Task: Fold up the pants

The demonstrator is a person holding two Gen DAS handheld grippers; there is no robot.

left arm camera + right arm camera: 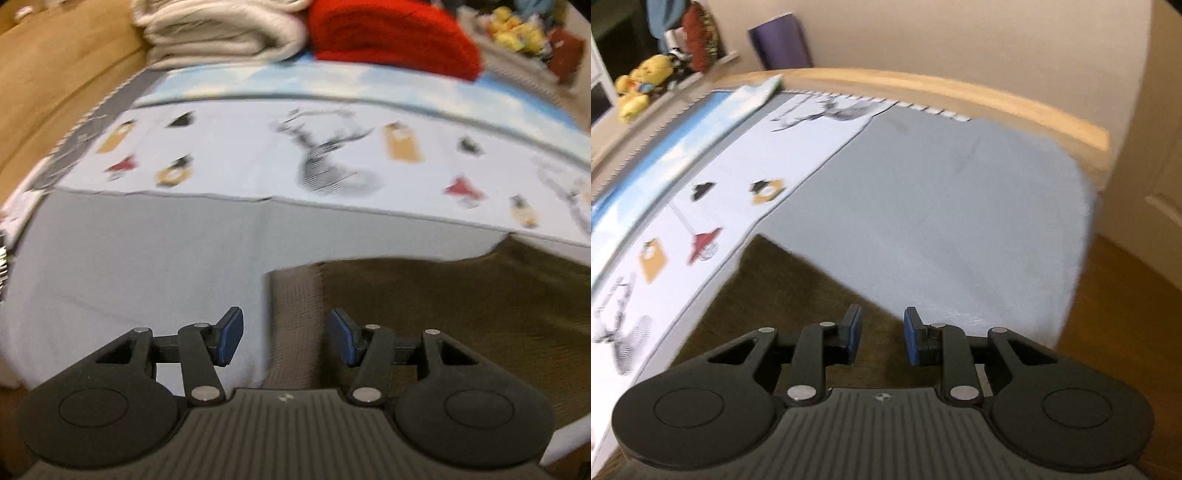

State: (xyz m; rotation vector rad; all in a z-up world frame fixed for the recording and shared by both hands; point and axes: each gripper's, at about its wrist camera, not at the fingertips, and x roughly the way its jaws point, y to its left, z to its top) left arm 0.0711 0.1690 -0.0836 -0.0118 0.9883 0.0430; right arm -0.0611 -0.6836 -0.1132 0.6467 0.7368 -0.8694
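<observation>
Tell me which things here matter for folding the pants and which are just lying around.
For the job:
olive pants
left gripper, open
right gripper, open
grey sheet they lie on

Just lying about:
red blanket
folded cream blanket
printed deer cloth
yellow plush toy
purple roll

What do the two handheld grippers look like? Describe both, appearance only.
The left gripper and right gripper look alike: matte black ribbed body, two round black side discs, black linkage arms with silver pivot pins, blue pads on the fingertips, and a small pale emblem on the body. No cables or sleeves are visible.
</observation>
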